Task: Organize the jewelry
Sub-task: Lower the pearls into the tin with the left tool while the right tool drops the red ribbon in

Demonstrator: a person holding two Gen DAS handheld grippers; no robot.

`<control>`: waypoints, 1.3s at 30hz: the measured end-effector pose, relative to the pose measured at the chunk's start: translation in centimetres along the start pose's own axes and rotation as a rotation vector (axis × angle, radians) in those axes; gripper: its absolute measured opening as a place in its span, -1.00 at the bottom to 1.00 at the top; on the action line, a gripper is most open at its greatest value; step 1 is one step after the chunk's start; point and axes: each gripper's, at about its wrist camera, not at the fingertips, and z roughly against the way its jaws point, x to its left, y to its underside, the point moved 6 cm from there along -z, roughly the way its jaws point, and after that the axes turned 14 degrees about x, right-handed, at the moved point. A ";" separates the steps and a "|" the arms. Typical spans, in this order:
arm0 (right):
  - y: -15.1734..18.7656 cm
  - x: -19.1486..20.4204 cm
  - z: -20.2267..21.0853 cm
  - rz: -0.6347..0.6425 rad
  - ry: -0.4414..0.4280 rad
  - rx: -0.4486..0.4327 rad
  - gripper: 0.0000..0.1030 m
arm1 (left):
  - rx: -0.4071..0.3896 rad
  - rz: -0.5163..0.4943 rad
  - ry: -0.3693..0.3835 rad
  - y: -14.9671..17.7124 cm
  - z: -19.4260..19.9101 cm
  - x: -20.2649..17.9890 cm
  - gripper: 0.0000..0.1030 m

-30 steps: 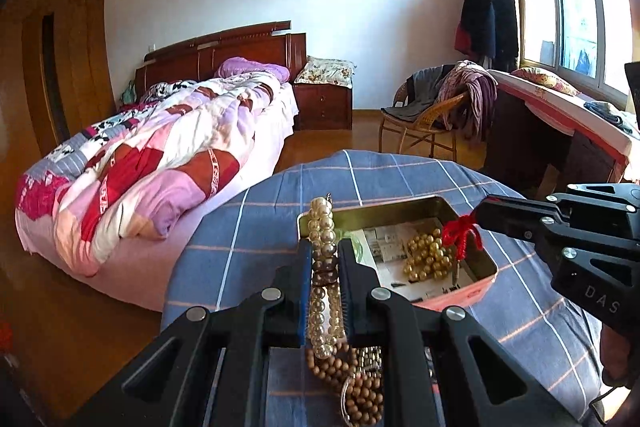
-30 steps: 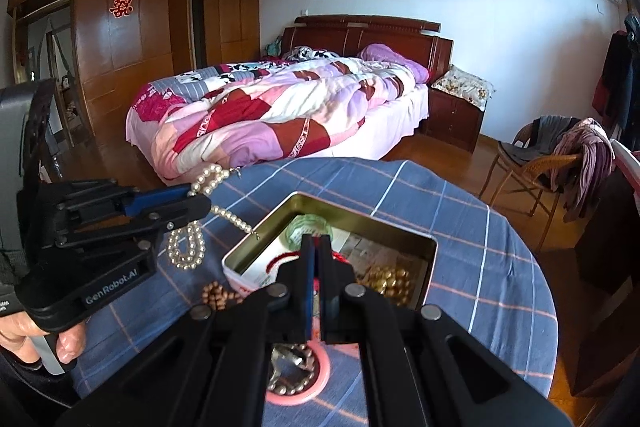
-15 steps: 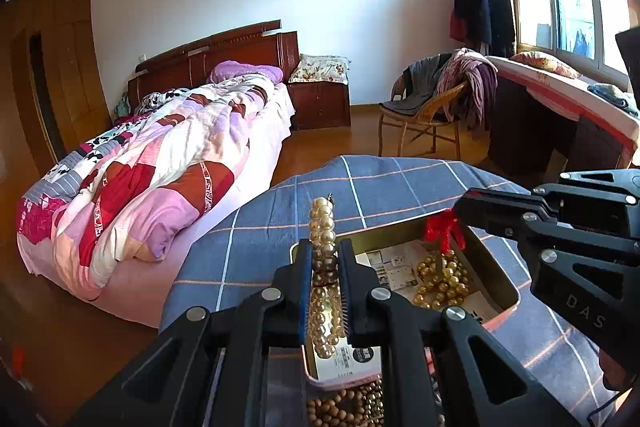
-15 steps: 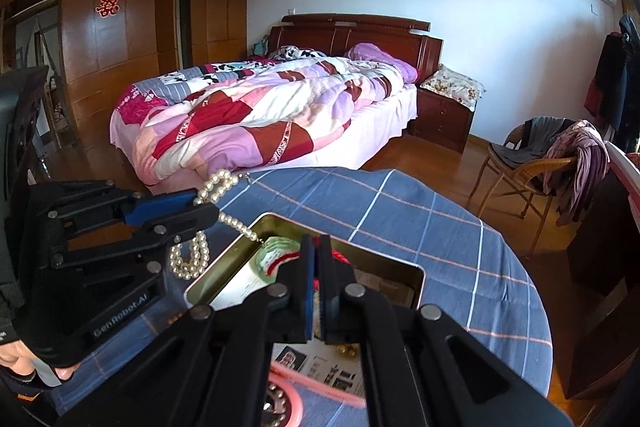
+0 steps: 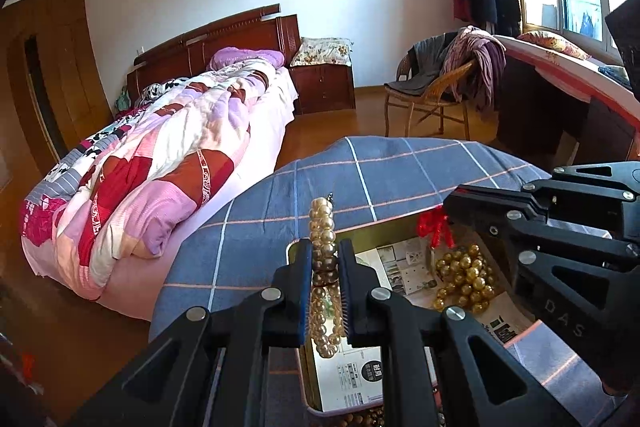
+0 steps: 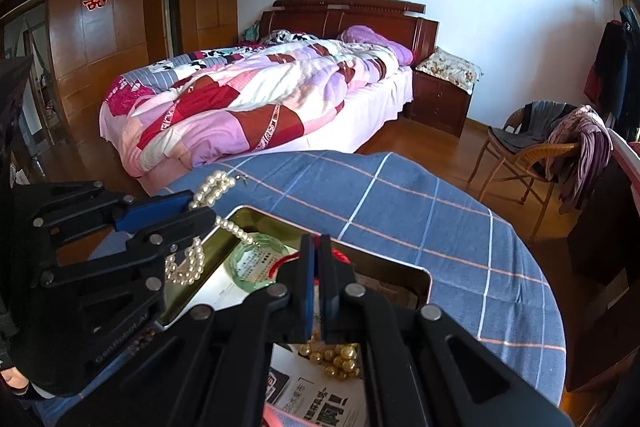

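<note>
- Pearl necklace (image 5: 322, 247) pinched betw. the left gripper (image 5: 325, 259) fingers; beaded loops stick up past the tips and hang down below into the tin.
- Right-wrist view: same strand (image 6: 208, 189) loops above the left gripper (image 6: 188, 209), one thin run trailing over the tin's near-left rim toward the green bangle (image 6: 256, 259), a second loop dangling just outside that rim.
- Metal tin (image 5: 394, 231) open, paper-lined, on the blue checked tablecloth (image 5: 360, 171). Gold bead cluster (image 5: 466, 279) lies on the liner, right half, close to the right wall.
- Right gripper (image 6: 316, 259) fingers nearly touching, clamped on a red cord item (image 5: 436, 227); it hangs over the tin's far-right corner, above the gold beads (image 6: 340, 357).
- Brown bead string (image 5: 362, 419) just outside the tin's near edge, mostly hidden by gripper body.
- Room: tin interior crowded — both grippers over it, left half has bare liner around the bangle, right half taken by gold beads. Grippers near each other but apart.
- Cloth beyond the tin's far rim is bare up to the table's rounded far edge (image 6: 400, 163); cloth to the right also bare.
- Past the edge: bed (image 6: 260, 99) on left, wicker chair w/ clothes (image 6: 540, 139) on right, wood floor betw.
</note>
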 end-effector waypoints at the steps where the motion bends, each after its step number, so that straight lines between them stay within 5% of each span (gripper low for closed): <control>1: 0.0 0.0 -0.1 -0.001 0.001 0.002 -0.94 | 0.003 0.000 -0.002 0.0 -0.2 0.0 -0.77; 39: 0.6 -0.4 -3.2 0.028 0.055 0.054 -0.92 | 0.045 0.003 -0.032 1.1 -3.0 0.1 -0.76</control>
